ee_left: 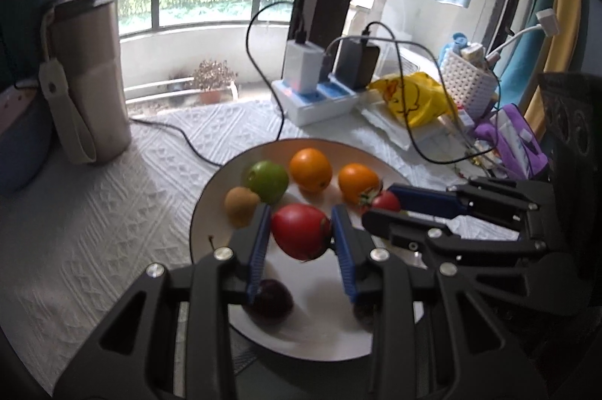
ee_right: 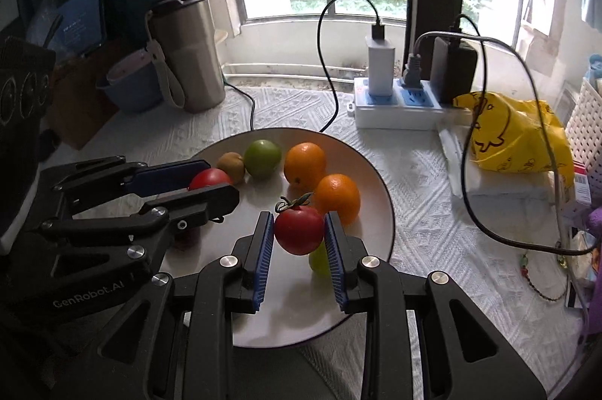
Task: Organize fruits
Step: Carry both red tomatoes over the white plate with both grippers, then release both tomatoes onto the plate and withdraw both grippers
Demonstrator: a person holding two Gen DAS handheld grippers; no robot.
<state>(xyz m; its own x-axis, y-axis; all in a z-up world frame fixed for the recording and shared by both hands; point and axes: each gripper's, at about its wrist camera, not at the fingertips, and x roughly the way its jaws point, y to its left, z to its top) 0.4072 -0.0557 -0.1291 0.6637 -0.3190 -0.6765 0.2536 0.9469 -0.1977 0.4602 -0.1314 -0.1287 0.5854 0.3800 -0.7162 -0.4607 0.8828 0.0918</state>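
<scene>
A white plate (ee_left: pixel 320 332) (ee_right: pixel 372 182) holds two oranges (ee_left: pixel 310 170) (ee_right: pixel 336 197), a green apple (ee_left: pixel 268 181) (ee_right: pixel 262 158), a kiwi (ee_left: pixel 240 205) (ee_right: pixel 231 166), a dark plum (ee_left: pixel 271 302) and a green grape (ee_right: pixel 319 261). My left gripper (ee_left: pixel 301 231) is shut on a red apple (ee_left: pixel 299 234) held above the plate; it also shows in the right wrist view (ee_right: pixel 209 185). My right gripper (ee_right: pixel 299 231) is shut on a red tomato (ee_right: pixel 299 229) with a green stem, above the plate; it shows in the left wrist view (ee_left: pixel 383 208).
A steel tumbler (ee_left: pixel 90 76) (ee_right: pixel 188 54) stands at the back left. A power strip (ee_left: pixel 316 95) (ee_right: pixel 399 106) with chargers and cables, a yellow bag (ee_left: pixel 414 97) (ee_right: pixel 515 137) and a white basket (ee_left: pixel 470 84) crowd the back right. A white textured cloth (ee_left: pixel 94 231) covers the table.
</scene>
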